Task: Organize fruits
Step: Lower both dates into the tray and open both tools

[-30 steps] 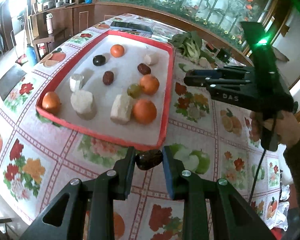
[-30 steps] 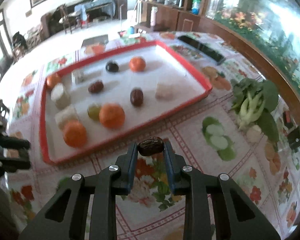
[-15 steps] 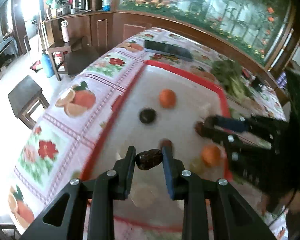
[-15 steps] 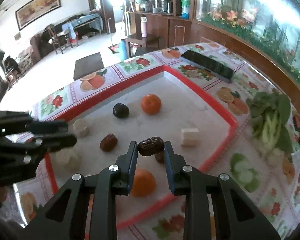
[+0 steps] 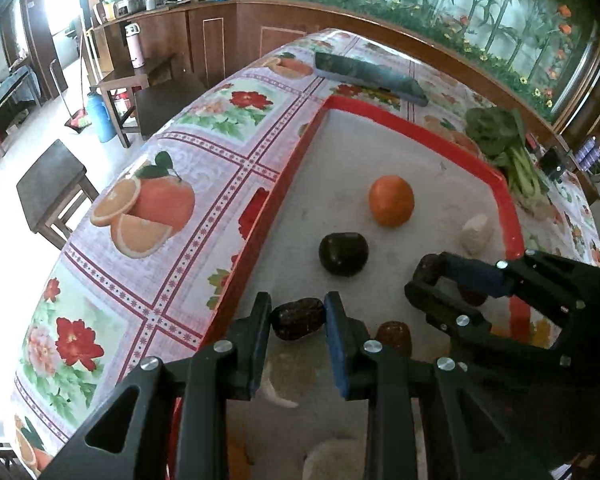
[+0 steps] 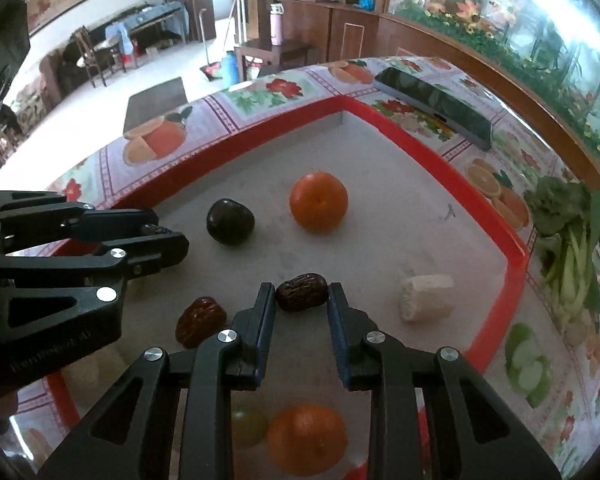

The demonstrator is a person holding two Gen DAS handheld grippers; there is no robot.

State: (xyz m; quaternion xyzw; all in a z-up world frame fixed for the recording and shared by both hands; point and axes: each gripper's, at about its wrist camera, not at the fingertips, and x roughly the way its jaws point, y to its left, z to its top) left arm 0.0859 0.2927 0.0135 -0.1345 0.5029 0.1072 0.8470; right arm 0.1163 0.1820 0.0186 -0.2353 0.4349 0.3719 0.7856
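A red-rimmed tray (image 5: 420, 132) with a pale floor lies on the flowered tablecloth. My left gripper (image 5: 296, 312) is shut on a dark red date (image 5: 298, 320) just inside the tray's left rim. In the right wrist view my right gripper (image 6: 302, 292) hangs low over the tray (image 6: 420, 148) with a second date (image 6: 302, 294) between its pads; its jaws are opening and the date still touches both. Each gripper shows in the other's view: the right gripper (image 5: 420, 280) at right, the left gripper (image 6: 168, 236) at left.
On the tray lie an orange (image 6: 318, 208), a dark plum (image 6: 230, 222), a white chunk (image 6: 426, 298), a loose date (image 6: 200, 320), a nearer orange (image 6: 306, 440) and a green grape (image 6: 248, 424). A dark flat device (image 6: 432, 100) and leafy greens (image 6: 568, 232) lie beyond the rim.
Both grippers have travelled from the tablecloth in front of the tray to low over its far half, each keeping its date. They now point toward each other.
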